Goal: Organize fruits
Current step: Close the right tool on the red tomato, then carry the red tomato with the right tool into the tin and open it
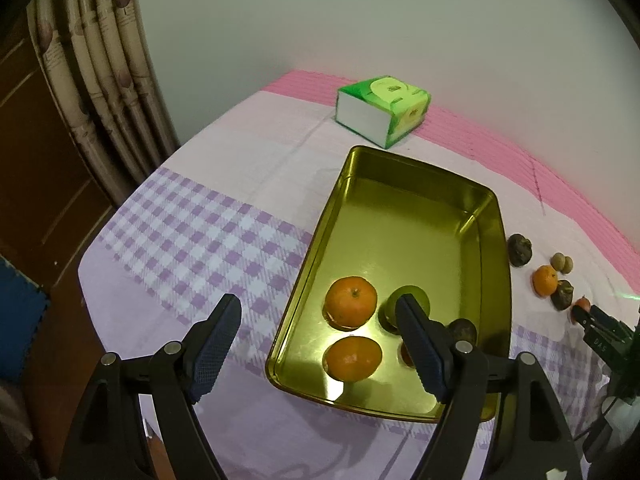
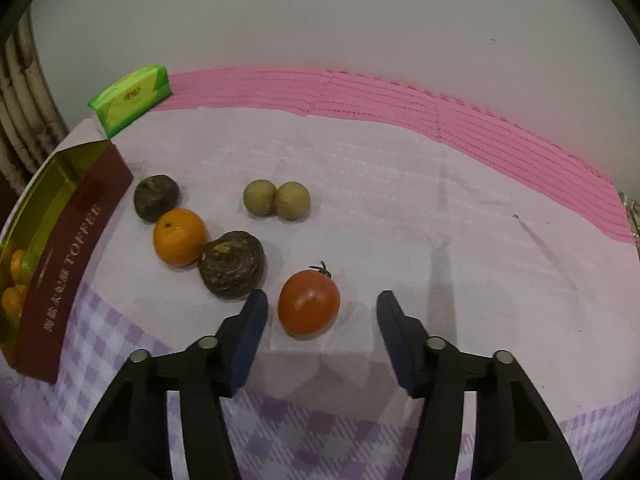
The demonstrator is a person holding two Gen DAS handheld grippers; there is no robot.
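Observation:
A gold tin tray (image 1: 404,168) holds two oranges (image 1: 351,302) (image 1: 352,359), a green fruit (image 1: 416,294) and a dark fruit (image 1: 464,329), partly hidden by my finger. My left gripper (image 1: 320,312) is open and empty above the tray's near left corner. In the right wrist view a red tomato (image 2: 309,303) lies between the fingers of my open right gripper (image 2: 322,304), nearer the left finger. Beyond it lie two dark fruits (image 2: 232,264) (image 2: 156,197), an orange (image 2: 180,237) and two small tan fruits (image 2: 276,199). The tray's red side (image 2: 68,264) is at left.
A green tissue box (image 1: 382,110) (image 2: 130,100) stands at the back of the table. A pink mat (image 2: 440,112) runs along the wall. The cloth is lilac checked (image 1: 192,240). Curtains (image 1: 100,80) hang at left, past the table's edge.

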